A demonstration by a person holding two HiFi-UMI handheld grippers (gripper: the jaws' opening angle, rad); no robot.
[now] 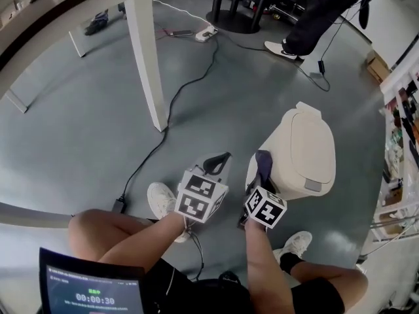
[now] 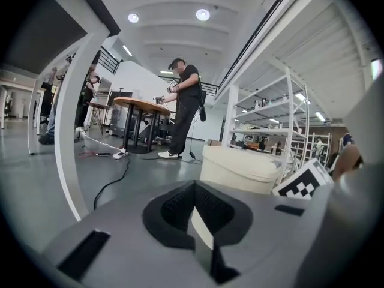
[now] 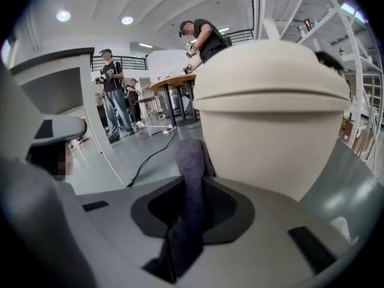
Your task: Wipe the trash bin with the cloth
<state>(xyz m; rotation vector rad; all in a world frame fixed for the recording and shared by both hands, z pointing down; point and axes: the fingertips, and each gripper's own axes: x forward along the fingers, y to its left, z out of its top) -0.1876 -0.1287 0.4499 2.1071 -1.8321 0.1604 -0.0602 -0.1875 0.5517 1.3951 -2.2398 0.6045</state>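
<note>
The cream trash bin (image 1: 308, 150) stands on the grey floor with its lid shut, right of my knees. My right gripper (image 1: 263, 165) is shut on a dark purple-grey cloth (image 1: 264, 161), held against the bin's left side wall. In the right gripper view the cloth (image 3: 191, 188) hangs from between the jaws, right in front of the bin (image 3: 276, 119). My left gripper (image 1: 218, 162) hovers just left of the bin, jaws together with nothing in them. In the left gripper view the bin (image 2: 240, 170) lies beyond the left gripper (image 2: 193, 189).
A white table leg (image 1: 147, 51) stands to the far left, with a black cable (image 1: 190, 77) running past it to a power strip (image 1: 206, 33). Someone stands at the back (image 1: 314, 18). Shelving (image 1: 400, 110) lines the right. My shoes (image 1: 160, 198) rest near the bin.
</note>
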